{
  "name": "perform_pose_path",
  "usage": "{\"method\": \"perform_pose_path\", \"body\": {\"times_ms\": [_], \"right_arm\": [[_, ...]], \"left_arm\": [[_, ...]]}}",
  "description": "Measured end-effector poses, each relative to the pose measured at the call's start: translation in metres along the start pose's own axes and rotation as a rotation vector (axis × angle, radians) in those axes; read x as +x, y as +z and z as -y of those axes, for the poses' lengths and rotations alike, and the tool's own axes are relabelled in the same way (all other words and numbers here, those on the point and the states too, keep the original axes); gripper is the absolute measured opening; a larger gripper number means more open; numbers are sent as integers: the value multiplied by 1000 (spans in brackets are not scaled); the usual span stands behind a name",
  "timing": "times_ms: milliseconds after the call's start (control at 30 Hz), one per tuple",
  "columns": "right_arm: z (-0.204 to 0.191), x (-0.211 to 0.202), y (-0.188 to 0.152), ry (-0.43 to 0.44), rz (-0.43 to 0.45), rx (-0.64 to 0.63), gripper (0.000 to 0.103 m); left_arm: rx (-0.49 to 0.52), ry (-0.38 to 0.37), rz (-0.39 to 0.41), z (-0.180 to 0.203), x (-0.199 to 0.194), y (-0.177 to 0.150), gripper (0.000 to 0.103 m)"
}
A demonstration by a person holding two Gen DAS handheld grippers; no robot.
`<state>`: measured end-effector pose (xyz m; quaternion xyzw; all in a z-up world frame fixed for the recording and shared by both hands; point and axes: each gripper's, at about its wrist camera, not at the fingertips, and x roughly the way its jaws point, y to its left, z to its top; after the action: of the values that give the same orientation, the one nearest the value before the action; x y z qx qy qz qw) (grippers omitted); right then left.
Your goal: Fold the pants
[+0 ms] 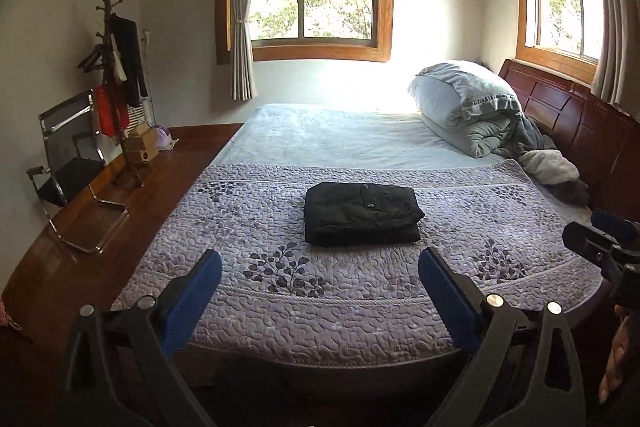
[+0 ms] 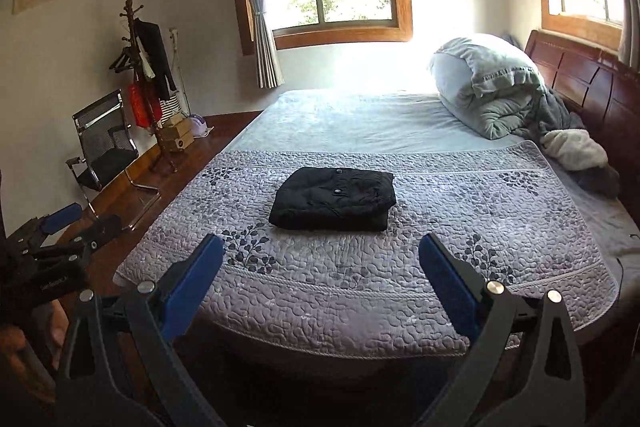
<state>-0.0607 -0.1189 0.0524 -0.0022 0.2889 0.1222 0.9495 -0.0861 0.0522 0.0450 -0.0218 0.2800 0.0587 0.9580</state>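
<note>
Black pants (image 1: 362,213) lie folded into a compact rectangle in the middle of the purple quilted bedspread (image 1: 280,291); they also show in the right wrist view (image 2: 334,199). My left gripper (image 1: 320,263) is open and empty, held back from the pants above the bed's near edge. My right gripper (image 2: 322,247) is open and empty too, likewise short of the pants. Each gripper shows at the edge of the other's view: the right one (image 1: 604,239) and the left one (image 2: 68,223).
A bundled pale duvet (image 1: 464,107) and grey clothes (image 1: 552,167) lie by the dark wooden headboard (image 1: 568,115). A chair (image 1: 68,163) and a coat stand (image 1: 116,79) stand on the wooden floor at the left.
</note>
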Motion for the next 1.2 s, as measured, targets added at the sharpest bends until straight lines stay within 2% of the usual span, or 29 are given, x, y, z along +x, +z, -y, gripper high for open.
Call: {"method": "perform_pose_path", "body": {"times_ms": [200,367,567,800,1200], "right_arm": [[-18,-16,-13,16,-1,-36,98],[-26,-17,-23,35,-26,-29,98],[-34,-22,-25,17,-32,-22,98],[-39,-15,-25,11,-39,-37,98],[-23,11,-15,26,-40,-21,98]], "left_arm": [[-11,0,24,3,-26,-6,99],[-12,-38,30,4,-37,-13,99],[-24,-78,43,-2,-44,-15,99],[-30,-77,45,-6,-37,-12,99],[-49,-108,-6,0,-3,-1,99]]}}
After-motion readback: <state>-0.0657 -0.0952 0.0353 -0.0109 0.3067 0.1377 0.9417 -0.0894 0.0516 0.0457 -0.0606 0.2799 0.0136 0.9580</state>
